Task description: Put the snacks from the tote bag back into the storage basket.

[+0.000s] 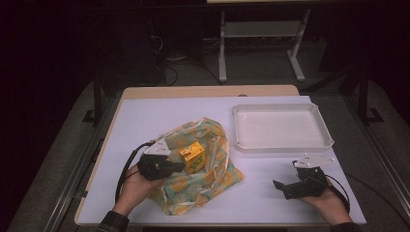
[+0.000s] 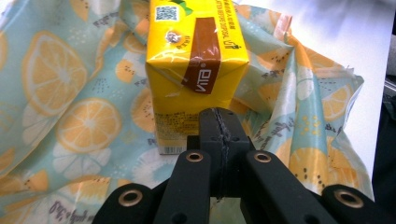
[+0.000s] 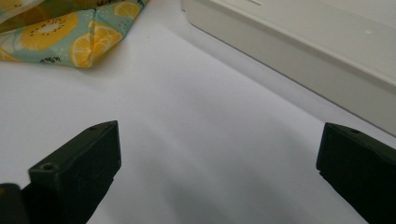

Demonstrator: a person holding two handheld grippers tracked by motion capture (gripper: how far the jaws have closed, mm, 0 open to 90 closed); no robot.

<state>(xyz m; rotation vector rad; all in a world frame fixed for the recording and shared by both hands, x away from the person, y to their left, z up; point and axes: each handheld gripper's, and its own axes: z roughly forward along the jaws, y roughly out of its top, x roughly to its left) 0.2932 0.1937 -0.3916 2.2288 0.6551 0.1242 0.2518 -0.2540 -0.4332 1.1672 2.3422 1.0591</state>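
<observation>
A yellow drink carton (image 1: 192, 155) stands on a crumpled bag printed with lemon slices (image 1: 203, 181), left of the table's middle. My left gripper (image 1: 180, 166) lies on the bag with its tips at the carton's near side. In the left gripper view the jaws (image 2: 219, 122) are pressed together with nothing visible between them, right in front of the carton (image 2: 196, 60); the bag (image 2: 70, 116) spreads beneath it. My right gripper (image 1: 284, 183) rests open near the table's front right. In the right gripper view its jaws (image 3: 219, 147) stand wide over bare white surface.
A white empty tray (image 1: 280, 145) sits at the back right, its wall (image 3: 289, 51) just beyond my right gripper. A corner of the bag (image 3: 70, 35) lies to that gripper's left. The white mat (image 1: 145, 116) covers the tabletop; dark floor and a table frame lie behind.
</observation>
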